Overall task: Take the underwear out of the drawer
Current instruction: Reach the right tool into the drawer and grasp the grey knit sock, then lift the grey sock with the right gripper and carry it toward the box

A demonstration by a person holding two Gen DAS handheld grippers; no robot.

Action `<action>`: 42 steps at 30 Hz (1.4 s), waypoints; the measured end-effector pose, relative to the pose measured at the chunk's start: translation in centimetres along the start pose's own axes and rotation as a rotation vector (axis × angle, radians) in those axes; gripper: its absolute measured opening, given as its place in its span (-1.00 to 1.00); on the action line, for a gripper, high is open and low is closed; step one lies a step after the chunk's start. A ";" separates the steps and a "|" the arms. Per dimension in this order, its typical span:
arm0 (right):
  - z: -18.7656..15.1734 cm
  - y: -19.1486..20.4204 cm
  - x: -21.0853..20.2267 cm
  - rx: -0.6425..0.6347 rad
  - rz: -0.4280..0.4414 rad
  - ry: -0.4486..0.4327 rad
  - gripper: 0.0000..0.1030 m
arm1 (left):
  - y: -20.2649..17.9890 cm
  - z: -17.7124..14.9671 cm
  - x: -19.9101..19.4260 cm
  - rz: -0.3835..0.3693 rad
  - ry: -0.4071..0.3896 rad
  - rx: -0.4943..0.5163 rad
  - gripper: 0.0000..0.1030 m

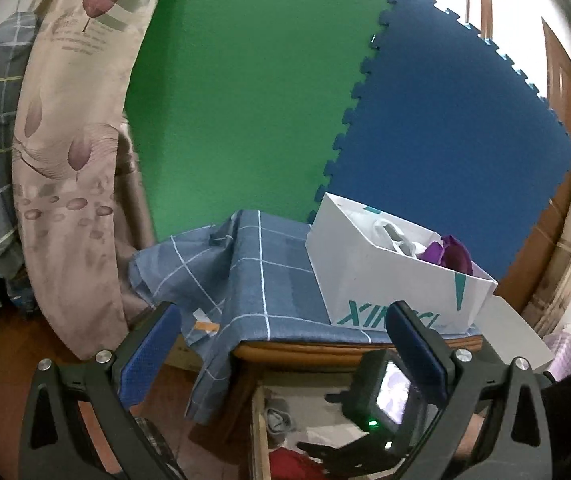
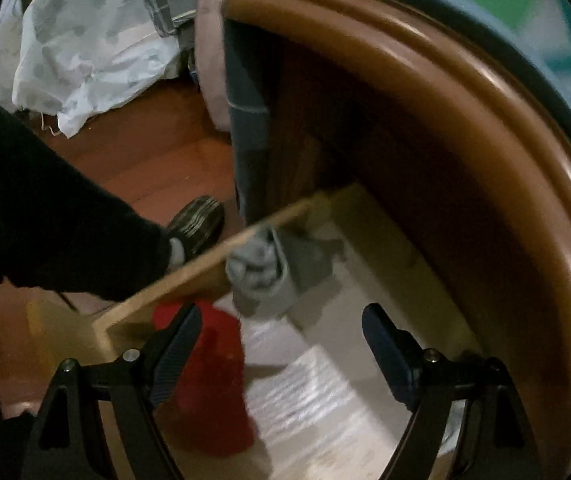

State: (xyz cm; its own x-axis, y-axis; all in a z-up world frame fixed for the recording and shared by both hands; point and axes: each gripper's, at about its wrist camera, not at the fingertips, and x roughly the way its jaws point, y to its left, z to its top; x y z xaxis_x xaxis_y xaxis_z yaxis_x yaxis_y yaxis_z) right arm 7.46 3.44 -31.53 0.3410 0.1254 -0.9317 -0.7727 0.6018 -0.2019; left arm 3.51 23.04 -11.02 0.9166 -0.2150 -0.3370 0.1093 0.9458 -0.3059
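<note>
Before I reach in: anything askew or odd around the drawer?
The checked cloth on the table is bunched and hangs off its left corner. In the open drawer, a grey garment and a red one lie loose, not folded. Nothing looks damaged.

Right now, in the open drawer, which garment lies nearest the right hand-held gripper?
The red garment, beside its finger; the grey one lies farther back.

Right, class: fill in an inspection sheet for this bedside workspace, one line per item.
Surface: wooden cabinet top under a blue checked cloth.
Job's things: open drawer holding a red garment and a grey garment.
Clutter: white paper bag with purple fabric inside.
Grippers: left gripper open, empty; right gripper open above the drawer.
Cables: nothing seen.
Surroundings: green and blue foam mats, floral curtain, wooden floor.
</note>
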 end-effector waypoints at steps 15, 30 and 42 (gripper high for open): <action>2.3 1.9 7.2 -0.166 -0.020 0.088 -0.67 | 2.1 0.3 -0.5 -0.023 -0.043 -0.127 0.97; -4.3 -3.6 -11.8 0.181 -0.092 -0.119 -0.71 | -0.1 0.0 1.1 0.028 -0.012 -0.049 0.97; -7.8 -5.1 -23.6 0.407 -0.169 -0.268 -0.71 | -2.1 -0.9 3.2 0.161 0.073 0.059 0.98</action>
State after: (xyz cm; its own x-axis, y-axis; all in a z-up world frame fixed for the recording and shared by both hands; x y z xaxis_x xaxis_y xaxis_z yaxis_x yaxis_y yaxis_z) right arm -0.83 -8.68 -10.87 0.6093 0.1658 -0.7754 -0.4424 0.8826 -0.1589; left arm 5.89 20.10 -12.23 0.8940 -0.0752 -0.4417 -0.0119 0.9815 -0.1912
